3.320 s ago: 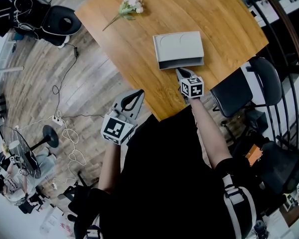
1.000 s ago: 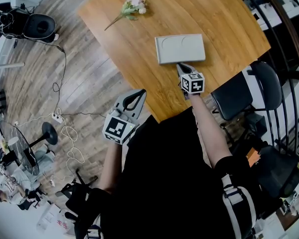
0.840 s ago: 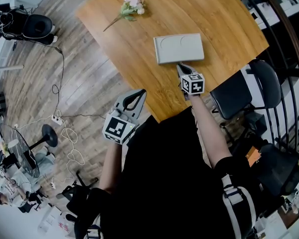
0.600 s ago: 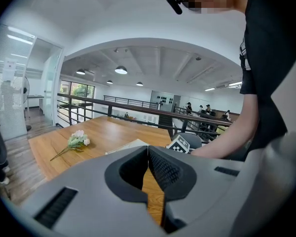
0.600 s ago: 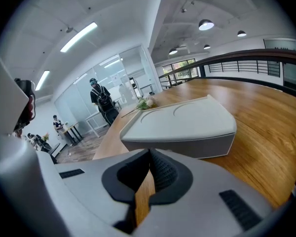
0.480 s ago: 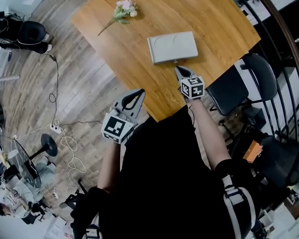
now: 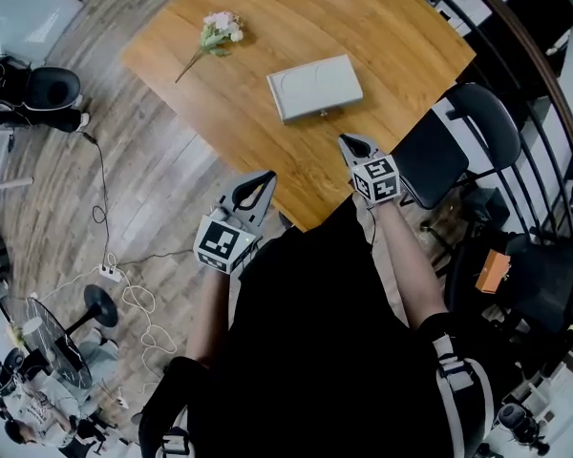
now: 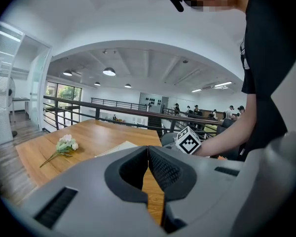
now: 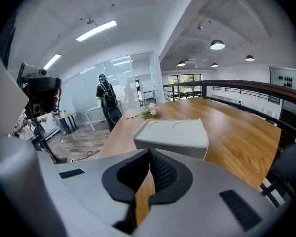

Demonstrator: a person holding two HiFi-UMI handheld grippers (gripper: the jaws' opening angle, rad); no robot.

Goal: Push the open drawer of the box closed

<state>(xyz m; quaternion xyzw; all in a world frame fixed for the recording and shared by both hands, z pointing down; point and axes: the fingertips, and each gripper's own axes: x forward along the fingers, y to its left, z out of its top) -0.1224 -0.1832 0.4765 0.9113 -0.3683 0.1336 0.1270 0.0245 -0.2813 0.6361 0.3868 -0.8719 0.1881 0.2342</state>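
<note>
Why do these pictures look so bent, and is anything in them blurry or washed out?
Head view: a wide-angle lens bows the edges of the table; the box stays sharp.
Left gripper view: dark rounded corners, the left gripper looms huge, and the mosaic at the top was added afterwards.
Right gripper view: same round frame, and the ceiling strip light glares white.

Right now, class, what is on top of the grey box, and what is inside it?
Nothing rests on the box; its top shows only two shallow moulded hollows. The drawer front looks shut, so the inside is hidden.
</note>
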